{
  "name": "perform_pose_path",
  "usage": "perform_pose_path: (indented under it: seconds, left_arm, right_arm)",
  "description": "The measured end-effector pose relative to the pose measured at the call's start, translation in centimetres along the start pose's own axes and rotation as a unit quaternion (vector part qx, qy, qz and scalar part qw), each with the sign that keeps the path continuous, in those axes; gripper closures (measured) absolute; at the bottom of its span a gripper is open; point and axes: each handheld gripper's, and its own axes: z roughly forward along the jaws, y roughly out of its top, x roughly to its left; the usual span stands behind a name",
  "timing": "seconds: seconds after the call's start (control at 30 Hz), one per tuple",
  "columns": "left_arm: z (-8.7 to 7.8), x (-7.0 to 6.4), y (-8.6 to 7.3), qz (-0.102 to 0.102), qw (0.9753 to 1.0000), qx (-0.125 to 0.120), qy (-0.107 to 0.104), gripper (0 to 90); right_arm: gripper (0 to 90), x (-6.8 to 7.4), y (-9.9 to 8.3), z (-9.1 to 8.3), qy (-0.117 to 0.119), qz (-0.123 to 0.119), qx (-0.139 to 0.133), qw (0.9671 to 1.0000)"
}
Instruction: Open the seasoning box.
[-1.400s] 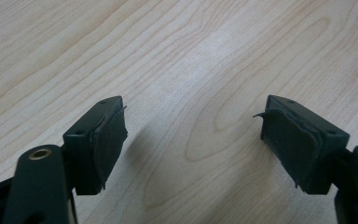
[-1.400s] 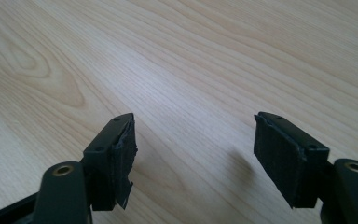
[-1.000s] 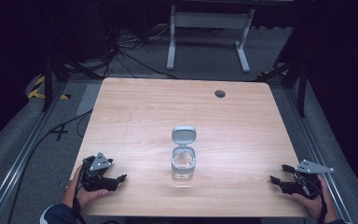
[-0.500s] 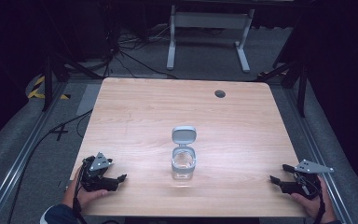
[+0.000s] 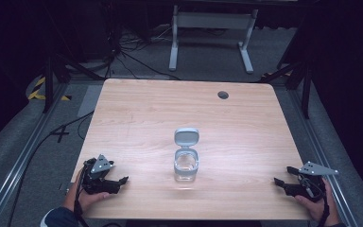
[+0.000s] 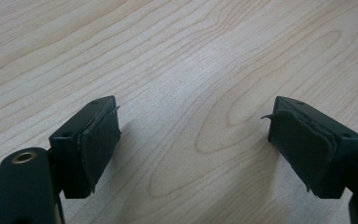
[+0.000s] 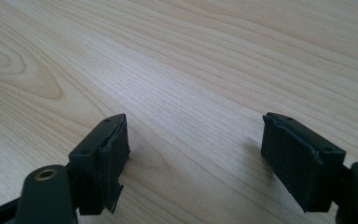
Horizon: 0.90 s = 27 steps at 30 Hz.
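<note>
Light wood table (image 5: 137, 113) in a dark room, clear container (image 5: 186, 166) sitting mid-table with its lid (image 5: 186, 136) flipped open. Nothing has budged in the last second (zero approach so far): left gripper (image 5: 116, 180) and right gripper (image 5: 283, 182) are parked at the near corners, jaws spread, empty.

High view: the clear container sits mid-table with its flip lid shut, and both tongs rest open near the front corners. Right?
Not quite. In the high view the clear container is mid-table, but its grey flip lid stands open, tipped back behind the mouth. The rest holds: the left tongs and right tongs sit near the front corners, and each gripper view shows its jaws spread over bare wood.
</note>
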Motion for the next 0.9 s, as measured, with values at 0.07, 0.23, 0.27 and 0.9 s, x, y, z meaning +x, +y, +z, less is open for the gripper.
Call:
perform_pose_path:
  seconds: [0.07, 0.23, 0.27, 0.9]
  left_arm:
    - [0.0, 0.0, 0.0, 0.0, 1.0, 0.0, 0.0, 16.7]
    - [0.04, -0.01, 0.02, -0.004, 1.0, 0.001, -0.001, 16.6]
    - [0.04, -0.01, 0.02, -0.004, 1.0, 0.001, -0.001, 16.6]
    - [0.06, 0.31, 0.21, 0.011, 0.9999, 0.002, 0.004, 16.4]
  right_arm:
    - [23.5, 0.0, 0.0, 0.0, 0.0, 0.0, 0.0, 1.0]
    - [23.5, 0.0, 0.0, 0.0, 0.0, 0.0, 0.0, 1.0]
    - [23.5, 0.0, 0.0, 0.0, 0.0, 0.0, 0.0, 1.0]
    - [23.5, -0.06, 0.02, 0.01, -0.001, -0.004, 0.002, 1.0]
